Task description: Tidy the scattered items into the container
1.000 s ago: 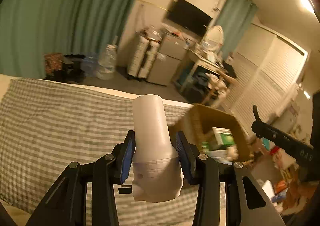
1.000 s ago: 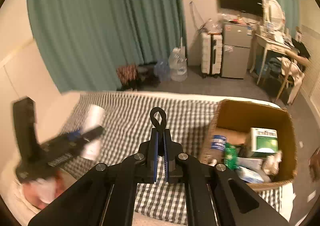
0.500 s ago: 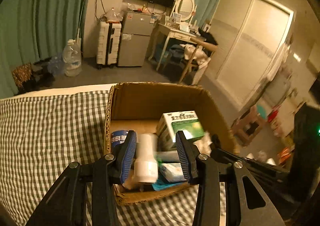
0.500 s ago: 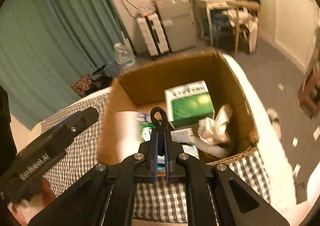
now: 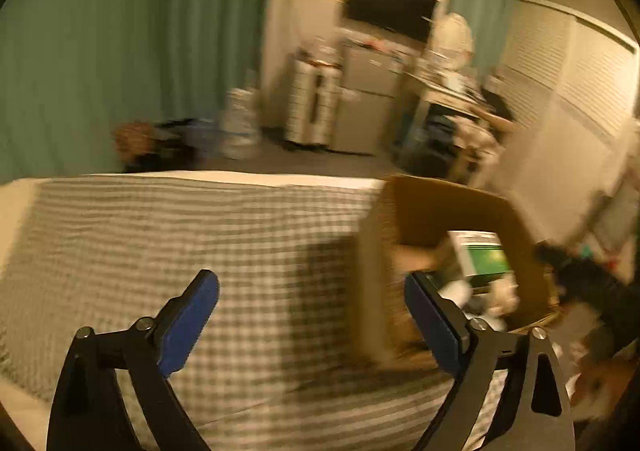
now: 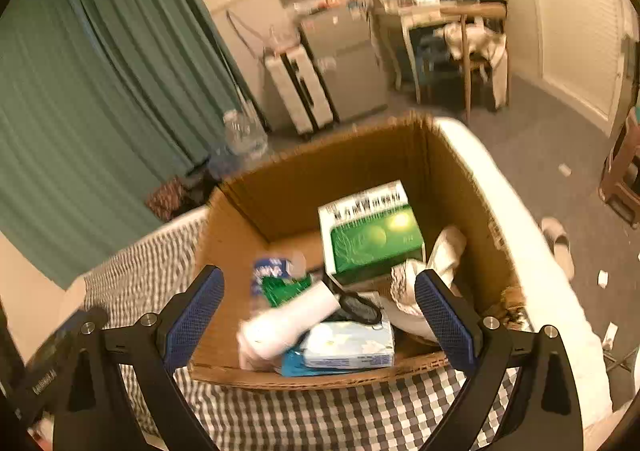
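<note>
In the left wrist view, the left gripper (image 5: 312,315) is spread wide with nothing in it above the checked cloth (image 5: 180,235), the box (image 5: 436,211) to its right. In the right wrist view, the right gripper (image 6: 320,311) is likewise spread and empty over the box (image 6: 460,187), where a white bottle (image 6: 288,325) lies among a green carton (image 6: 372,235) and a tissue pack (image 6: 348,343).

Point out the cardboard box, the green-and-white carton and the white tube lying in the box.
cardboard box (image 6: 472,187): right wrist view, inner face of its right wall.
green-and-white carton (image 6: 372,239): right wrist view, middle of its green top face.
white tube (image 6: 292,321): right wrist view, middle of its body.
</note>
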